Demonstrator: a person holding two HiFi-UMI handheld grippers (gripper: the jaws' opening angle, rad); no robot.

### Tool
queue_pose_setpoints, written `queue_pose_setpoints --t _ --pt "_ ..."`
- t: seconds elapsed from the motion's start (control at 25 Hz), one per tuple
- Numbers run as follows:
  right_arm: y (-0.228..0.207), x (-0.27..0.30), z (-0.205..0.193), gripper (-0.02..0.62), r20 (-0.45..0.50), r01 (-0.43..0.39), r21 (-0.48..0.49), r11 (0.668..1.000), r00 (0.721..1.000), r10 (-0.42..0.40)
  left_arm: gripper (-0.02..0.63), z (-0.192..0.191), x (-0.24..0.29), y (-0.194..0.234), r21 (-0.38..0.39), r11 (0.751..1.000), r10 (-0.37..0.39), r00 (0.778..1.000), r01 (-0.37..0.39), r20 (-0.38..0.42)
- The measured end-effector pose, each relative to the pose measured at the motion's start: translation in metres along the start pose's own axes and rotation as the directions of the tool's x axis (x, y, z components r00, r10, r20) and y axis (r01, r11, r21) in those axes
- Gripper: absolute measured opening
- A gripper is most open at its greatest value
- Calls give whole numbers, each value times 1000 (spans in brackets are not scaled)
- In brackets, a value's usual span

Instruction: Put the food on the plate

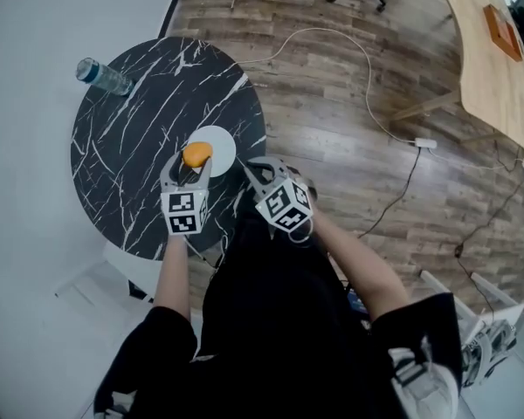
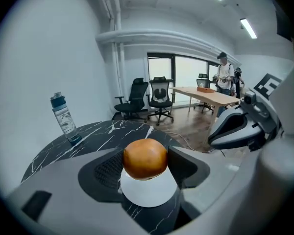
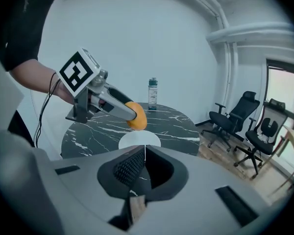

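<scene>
L gripper (image 1: 193,165) clamps bun (image 2: 145,158) just over plate (image 1: 224,147), R gripper (image 3: 143,156) shut, empty beside plate — let go too high & bun could roll off plate.

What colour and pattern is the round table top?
The table is black with white marble-like veining; the head view shows it best.

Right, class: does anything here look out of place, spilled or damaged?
Nothing stands out. The left gripper holds the orange food in its jaws over the white plate, the water bottle stands upright near the table edge, and nothing is spilled.
</scene>
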State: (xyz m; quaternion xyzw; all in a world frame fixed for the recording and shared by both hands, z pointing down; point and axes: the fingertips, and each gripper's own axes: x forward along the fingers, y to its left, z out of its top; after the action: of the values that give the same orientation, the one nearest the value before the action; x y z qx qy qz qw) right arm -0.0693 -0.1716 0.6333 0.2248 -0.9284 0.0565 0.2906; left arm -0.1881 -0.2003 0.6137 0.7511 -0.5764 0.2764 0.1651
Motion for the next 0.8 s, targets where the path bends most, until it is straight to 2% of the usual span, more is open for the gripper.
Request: queue_pose_setpoints --t 0.28,0.8 --pt "-7 4 -10 0 -39 4 30 1000 999 -3 279 -19 44 13 -38 999 3 999 -1 35" --pt "-21 3 -15 0 -71 16 34 999 997 -14 279 -31 76 8 -79 996 -27 999 28 16"
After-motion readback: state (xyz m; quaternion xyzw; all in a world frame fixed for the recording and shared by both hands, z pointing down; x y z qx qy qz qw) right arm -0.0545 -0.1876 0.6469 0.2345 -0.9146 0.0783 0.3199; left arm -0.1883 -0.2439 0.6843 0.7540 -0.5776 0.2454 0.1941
